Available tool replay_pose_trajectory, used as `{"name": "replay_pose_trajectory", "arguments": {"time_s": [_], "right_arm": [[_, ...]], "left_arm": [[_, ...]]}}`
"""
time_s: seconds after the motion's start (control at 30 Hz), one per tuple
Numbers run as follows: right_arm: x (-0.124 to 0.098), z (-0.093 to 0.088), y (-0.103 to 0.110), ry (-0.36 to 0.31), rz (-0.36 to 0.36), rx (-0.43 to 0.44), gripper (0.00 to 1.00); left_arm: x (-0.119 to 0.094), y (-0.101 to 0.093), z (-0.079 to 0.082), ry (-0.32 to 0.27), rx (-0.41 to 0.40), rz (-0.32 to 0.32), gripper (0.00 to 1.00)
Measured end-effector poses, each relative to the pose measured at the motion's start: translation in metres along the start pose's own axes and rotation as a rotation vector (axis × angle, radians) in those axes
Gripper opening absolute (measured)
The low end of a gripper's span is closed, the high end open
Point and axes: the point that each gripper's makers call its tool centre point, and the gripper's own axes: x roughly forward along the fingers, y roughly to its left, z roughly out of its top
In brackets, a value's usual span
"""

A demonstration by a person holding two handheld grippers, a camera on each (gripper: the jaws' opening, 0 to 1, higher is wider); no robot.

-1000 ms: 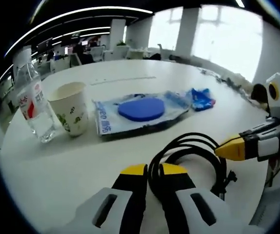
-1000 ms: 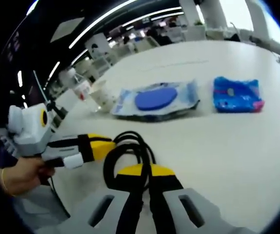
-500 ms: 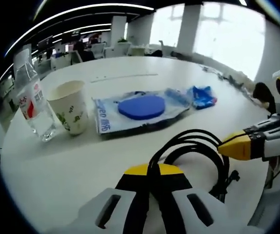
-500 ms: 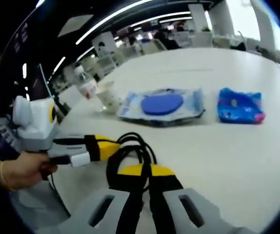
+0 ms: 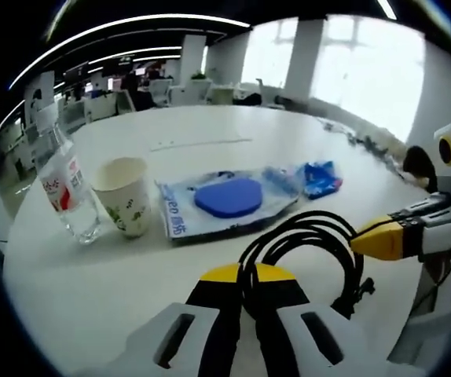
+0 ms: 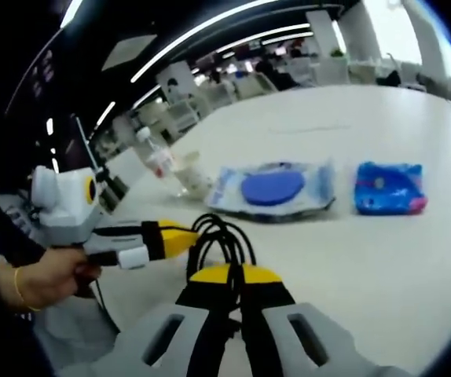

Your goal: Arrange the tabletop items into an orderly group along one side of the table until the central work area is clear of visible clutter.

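Together: one bottle (image 5: 67, 191), one cup (image 5: 126, 195), two blue packets, one cable (image 5: 312, 243)

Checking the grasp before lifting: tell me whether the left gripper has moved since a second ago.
Yes. The left gripper has closed: its jaws, a second ago apart on either side of the black cable, now pinch that cable between them.

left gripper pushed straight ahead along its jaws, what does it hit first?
The left gripper is shut on the black cable. Past that coil, the wipes pack with the blue lid probably comes first; depth is unclear.
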Motion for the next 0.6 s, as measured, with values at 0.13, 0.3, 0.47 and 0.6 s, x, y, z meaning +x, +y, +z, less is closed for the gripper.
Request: {"name": "replay_pose_trajectory", "arguments": {"time_s": [0.13,0.3,0.47,0.6], "right_arm": [[-0.007,0.004,-0.008,-0.009,-0.029,-0.029,0.0],[-0.019,0.011,-0.015,-0.039,-0.037,0.015,0.0],[-0.029,0.015,-0.021,-0.05,-0.047,0.031,0.0],[-0.036,0.018,-0.028,-0.057,-0.064,0.033,0.0]], "left_arm": [[-0.003,-0.01,0.009,-0.014,-0.001,-0.027,0.03],[-0.004,-0.022,0.021,-0.035,0.006,-0.06,0.03],[-0.003,-0.033,0.028,-0.038,0.015,-0.091,0.03],[-0.001,-0.044,0.032,-0.038,0.033,-0.117,0.03]]}}
